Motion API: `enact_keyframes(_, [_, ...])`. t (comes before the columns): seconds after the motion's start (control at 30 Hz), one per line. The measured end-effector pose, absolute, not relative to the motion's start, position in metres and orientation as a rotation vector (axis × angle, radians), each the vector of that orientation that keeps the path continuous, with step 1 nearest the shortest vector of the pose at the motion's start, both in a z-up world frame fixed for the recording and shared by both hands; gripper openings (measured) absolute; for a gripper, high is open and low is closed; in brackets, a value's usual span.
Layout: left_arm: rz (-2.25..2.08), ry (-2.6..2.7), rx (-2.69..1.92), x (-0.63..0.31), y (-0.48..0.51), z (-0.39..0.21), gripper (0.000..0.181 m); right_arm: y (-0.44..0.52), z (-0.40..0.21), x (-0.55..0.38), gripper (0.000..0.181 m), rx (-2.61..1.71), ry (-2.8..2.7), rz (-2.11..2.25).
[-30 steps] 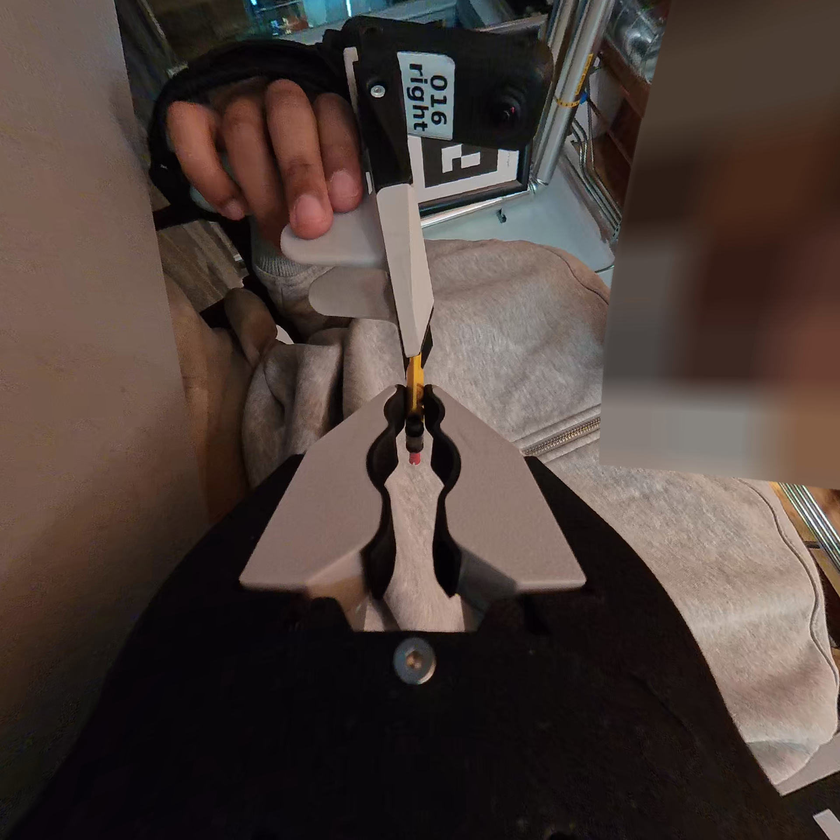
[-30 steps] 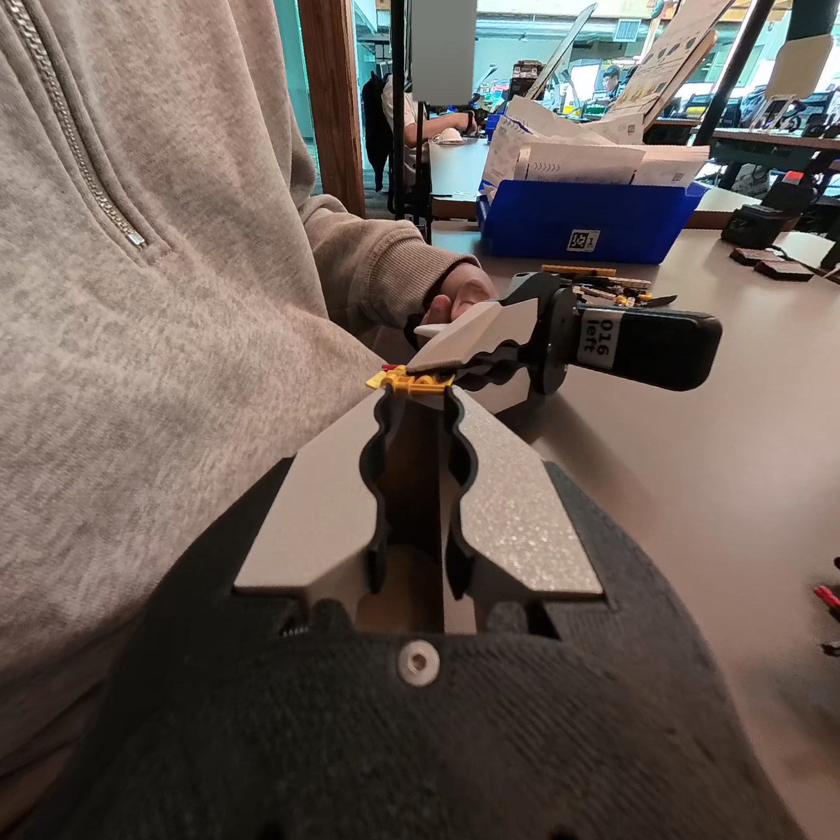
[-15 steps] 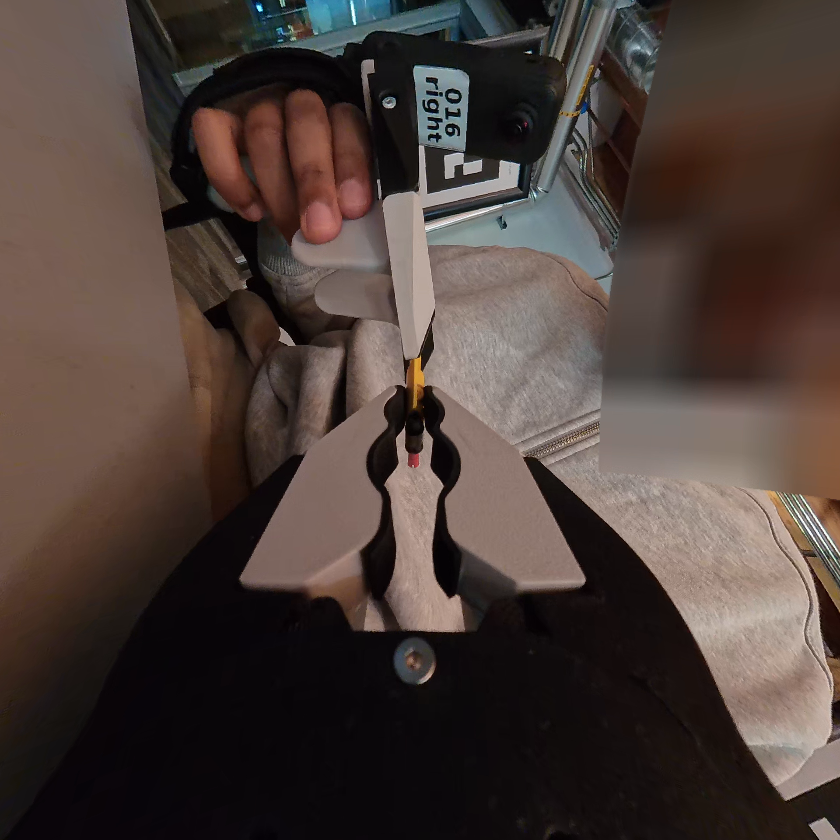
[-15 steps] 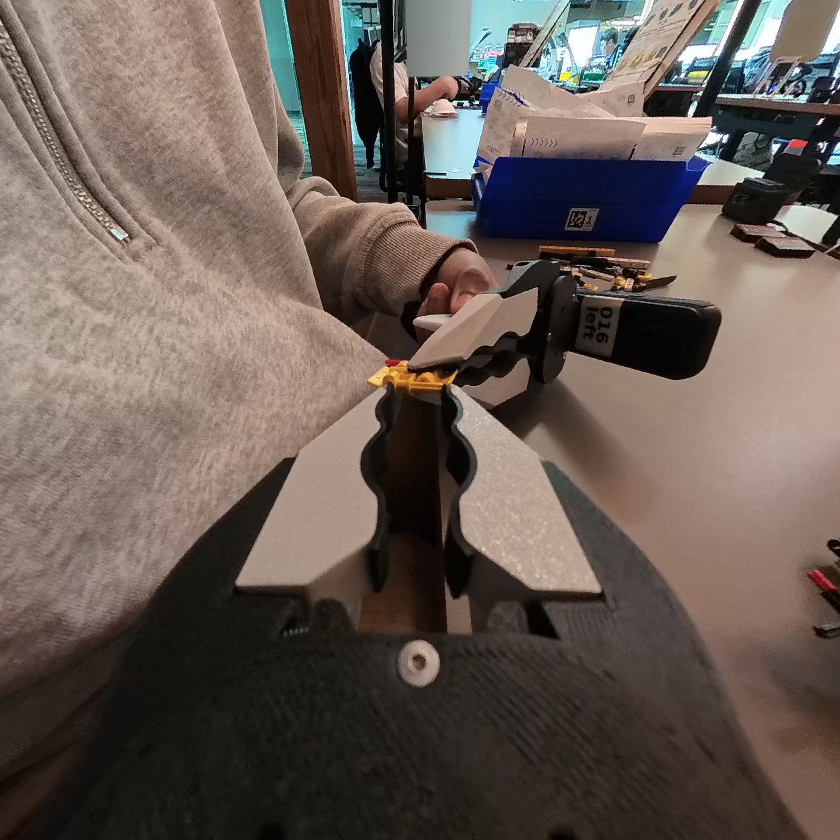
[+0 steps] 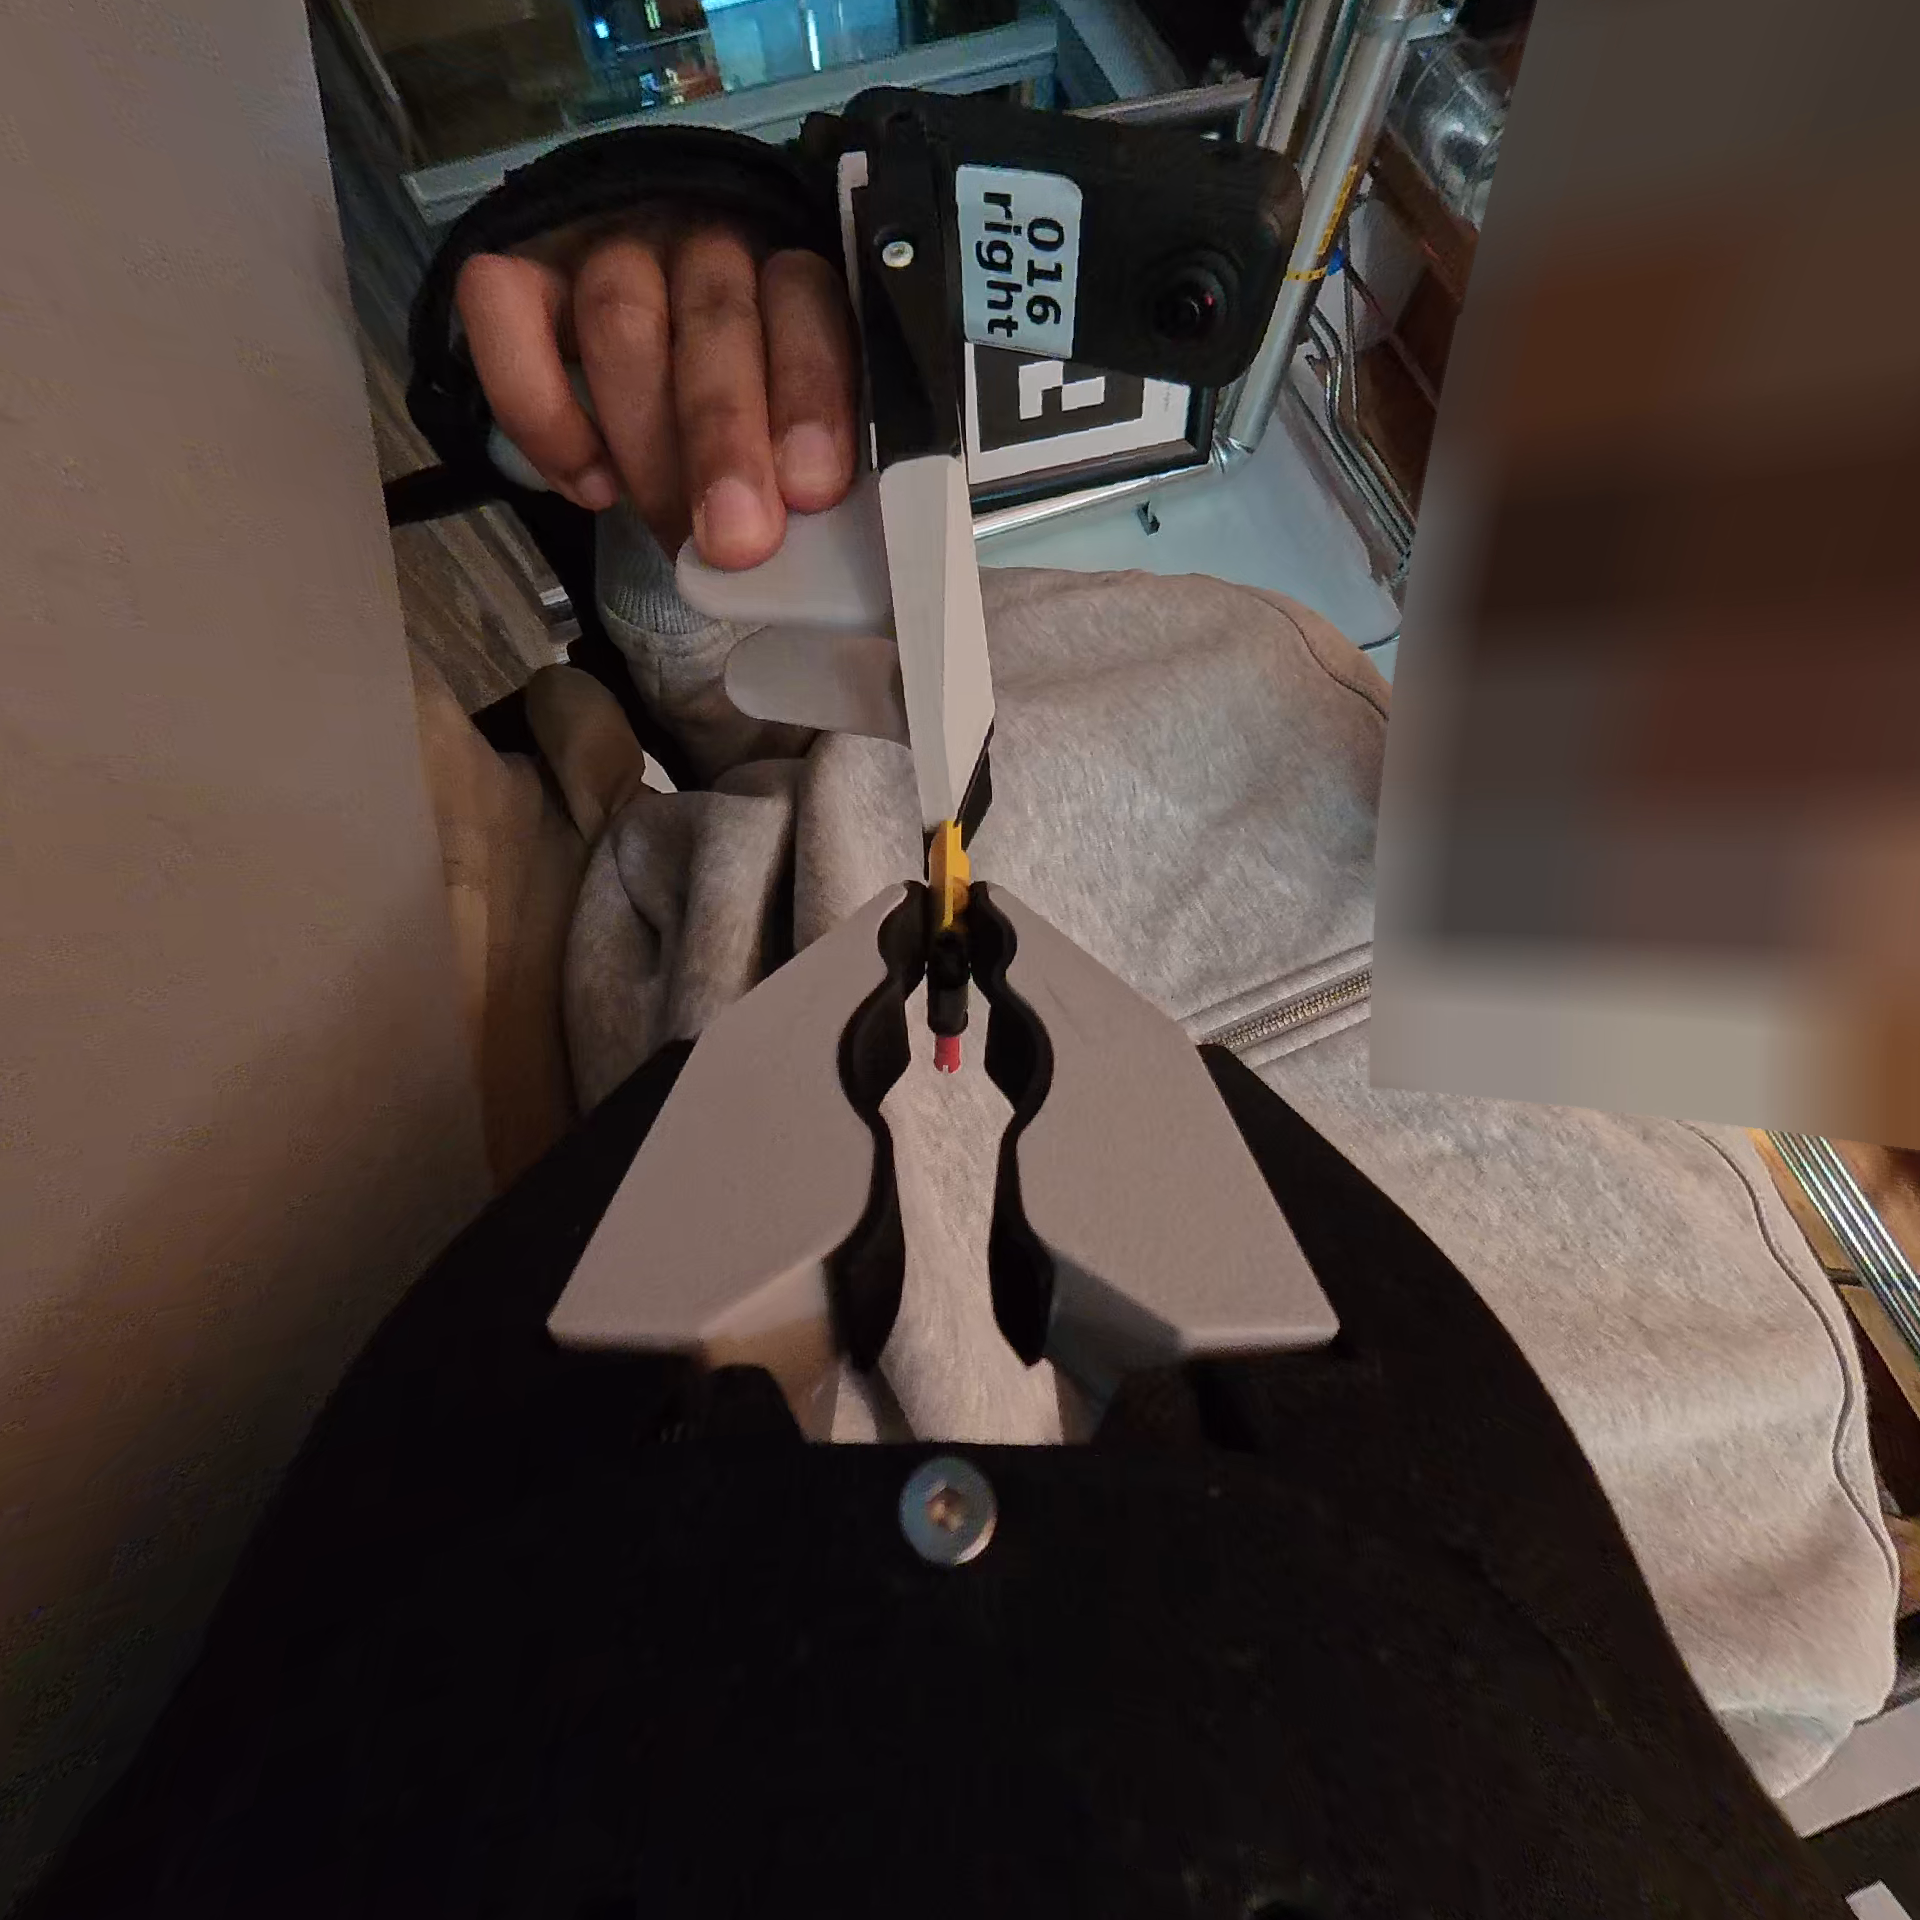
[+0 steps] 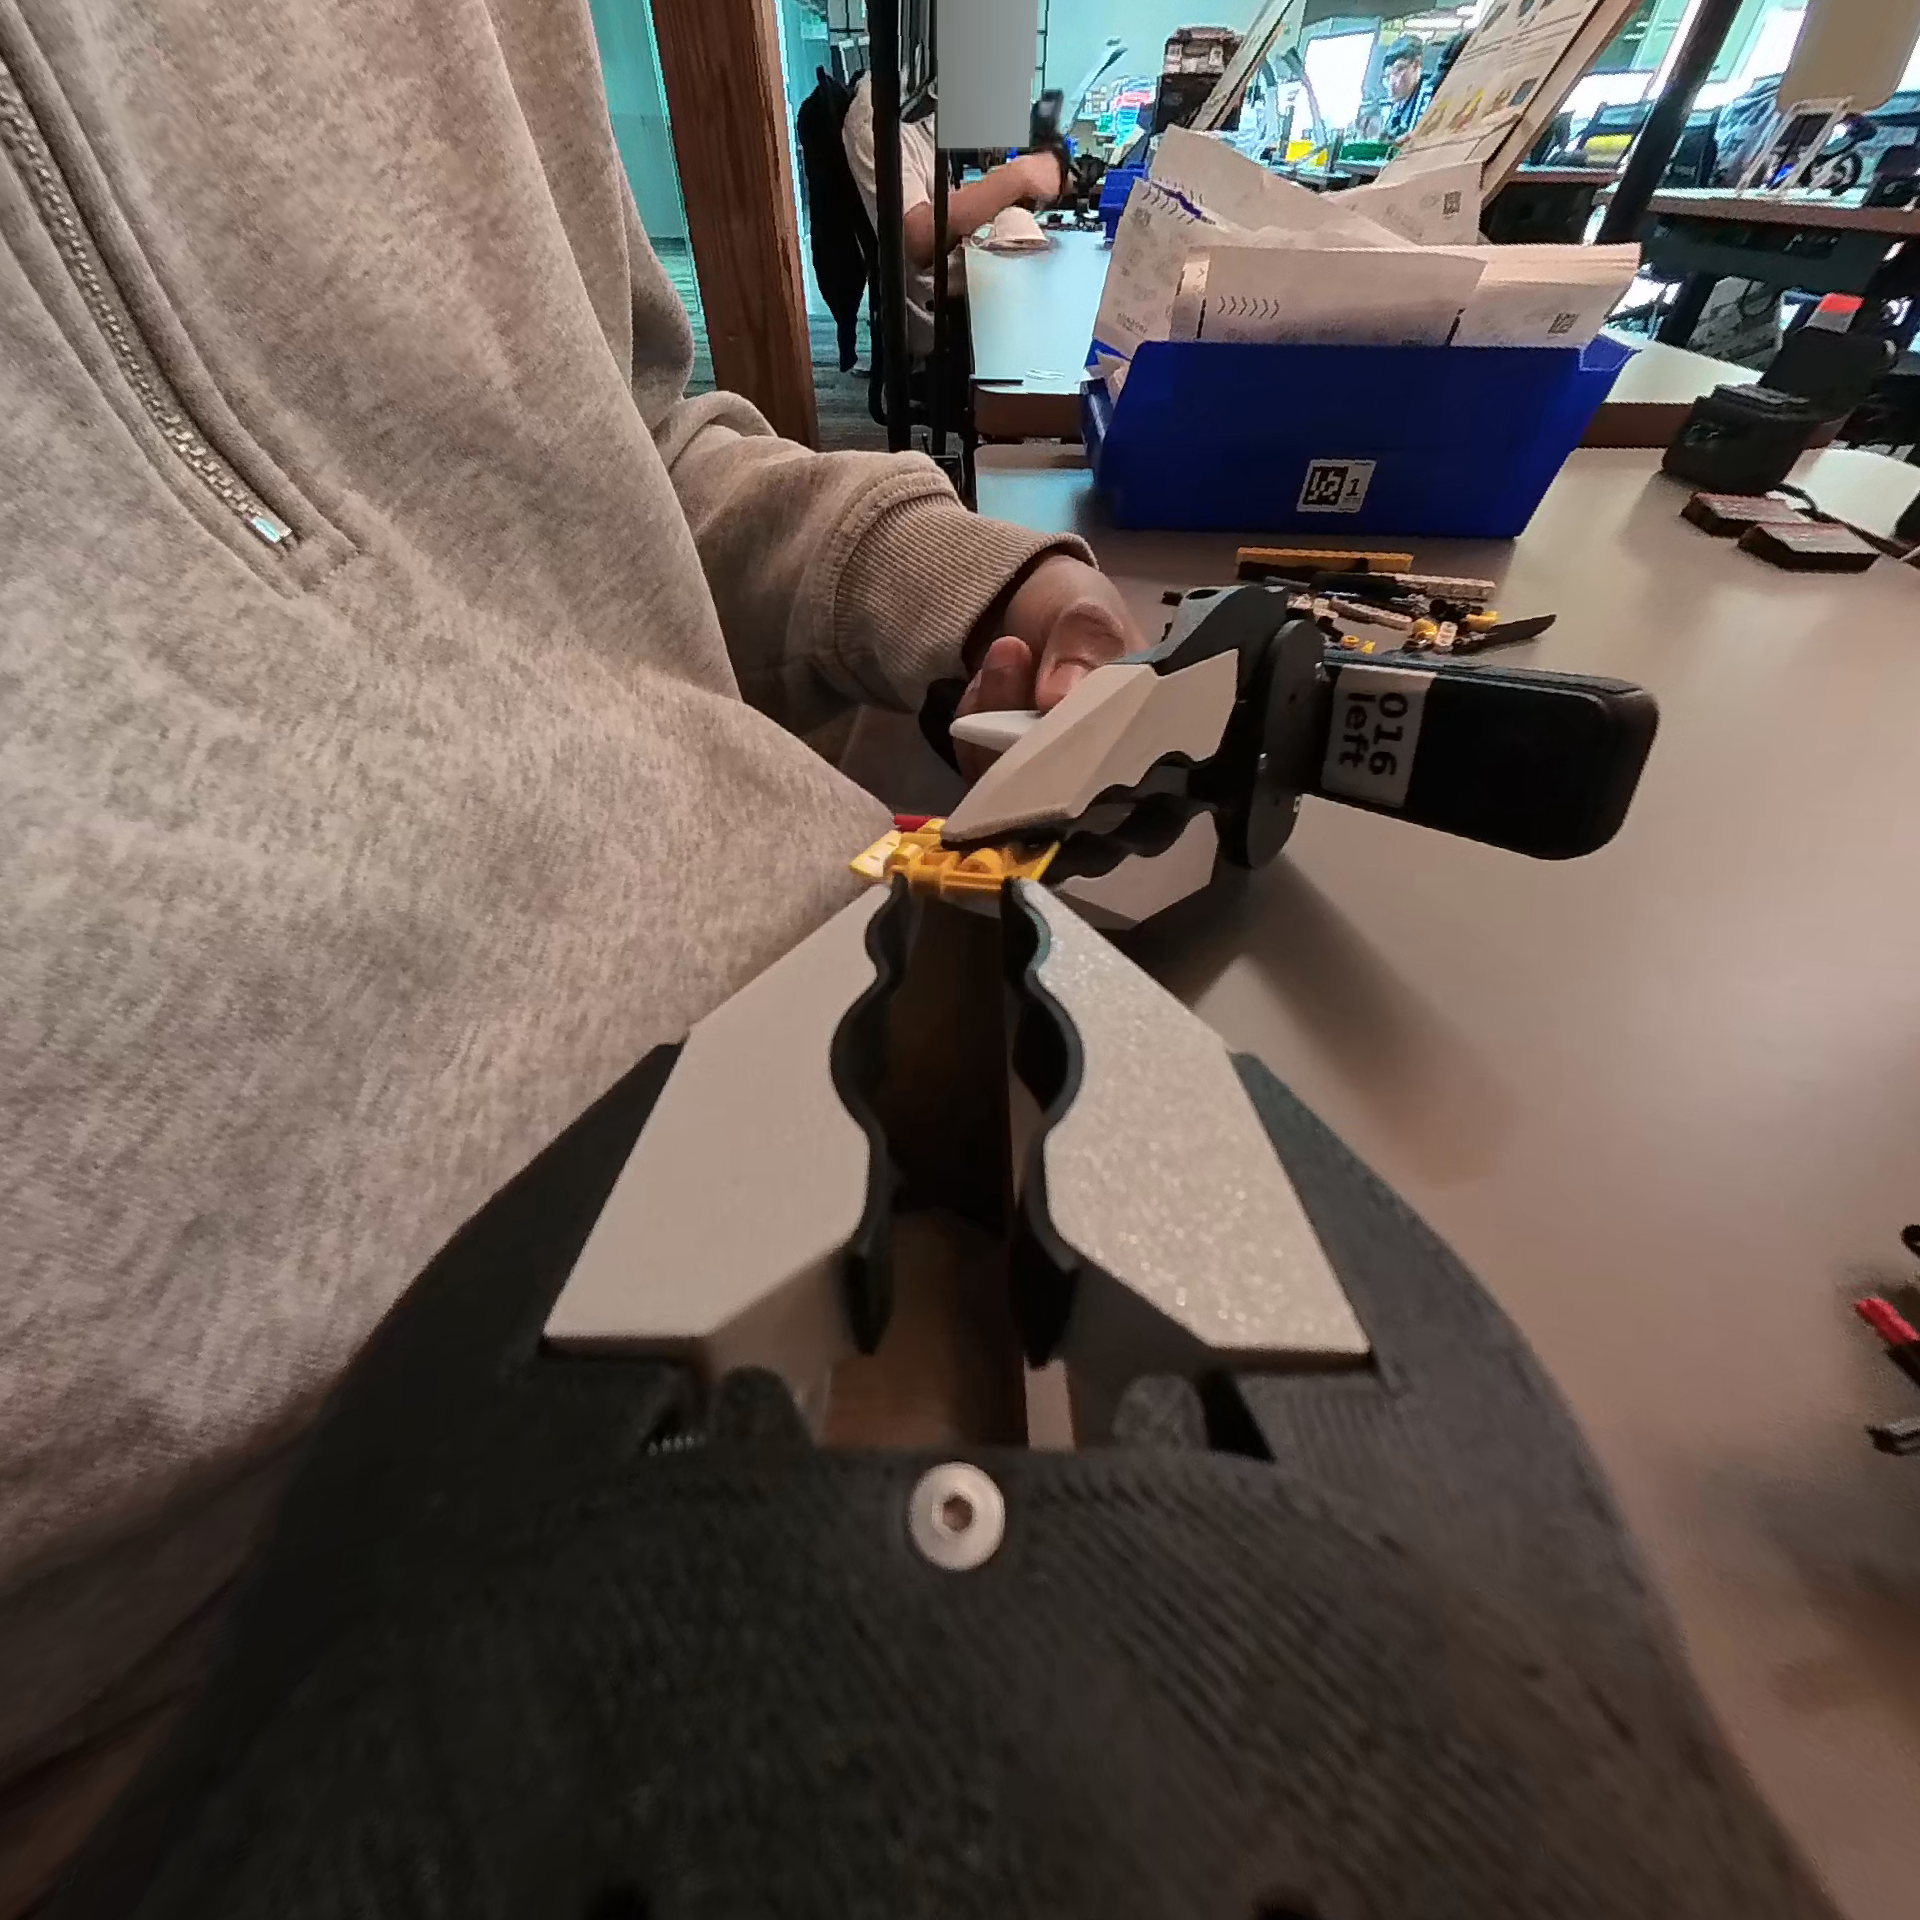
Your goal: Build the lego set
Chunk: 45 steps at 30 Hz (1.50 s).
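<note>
Claws both pinched on one yellow lego piece (image 6: 951, 864), left claw (image 5: 948, 914), right claw (image 6: 954, 883), piece mostly hidden.

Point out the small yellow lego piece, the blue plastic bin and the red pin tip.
Small yellow lego piece (image 6: 951, 864): right wrist view, its top face.
Blue plastic bin (image 6: 1226, 442): right wrist view, front wall.
Red pin tip (image 5: 945, 1054): left wrist view, its end.

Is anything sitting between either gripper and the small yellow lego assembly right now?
Nothing visible does. The left gripper is shut on the small yellow lego assembly, with its black and red pin between the fingers. The right gripper grips the same piece from the other side, held in the air above the grey tabletop.
</note>
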<state>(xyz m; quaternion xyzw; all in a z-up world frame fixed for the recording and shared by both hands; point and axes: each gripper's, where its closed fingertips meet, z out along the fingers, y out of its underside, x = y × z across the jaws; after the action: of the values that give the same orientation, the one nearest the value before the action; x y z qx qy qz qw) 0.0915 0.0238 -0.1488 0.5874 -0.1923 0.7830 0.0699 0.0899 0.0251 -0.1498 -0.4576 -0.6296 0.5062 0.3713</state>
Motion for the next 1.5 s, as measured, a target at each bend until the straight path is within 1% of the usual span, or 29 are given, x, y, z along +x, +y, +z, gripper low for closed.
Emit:
enact_keyframes(1.0, [2.386,-0.533,1.815,0.093,0.034,-0.149,0.003,0.03,-0.151,0.091,0.016,-1.191,-1.576,1.316])
enact_keyframes(1.07, [2.379,-0.524,1.851,0.092,0.037,-0.152,0.003,0.035,-0.152,0.09,0.019,-1.195,-1.565,1.299])
enact_keyframes(1.13, [2.383,-0.507,1.867,0.092,0.039,-0.152,0.004,0.042,-0.154,0.088,0.049,-1.228,-1.54,1.273])
enact_keyframes(1.17, [2.387,-0.488,1.874,0.092,0.041,-0.153,0.004,0.044,-0.153,0.088,0.054,-1.238,-1.529,1.275])
enact_keyframes(1.2, [2.393,-0.471,1.879,0.092,0.044,-0.153,0.004,0.045,-0.153,0.088,0.056,-1.245,-1.521,1.277])
enact_keyframes(1.3, [2.414,-0.421,1.888,0.091,0.05,-0.152,0.004,0.051,-0.152,0.087,0.053,-1.249,-1.492,1.234])
enact_keyframes(1.43, [2.417,-0.404,1.894,0.091,0.052,-0.153,0.004,0.052,-0.154,0.088,0.035,-1.206,-1.524,1.157])
enact_keyframes(1.5, [2.419,-0.4,1.889,0.09,0.052,-0.153,0.004,0.051,-0.155,0.088,0.031,-1.196,-1.536,1.145])
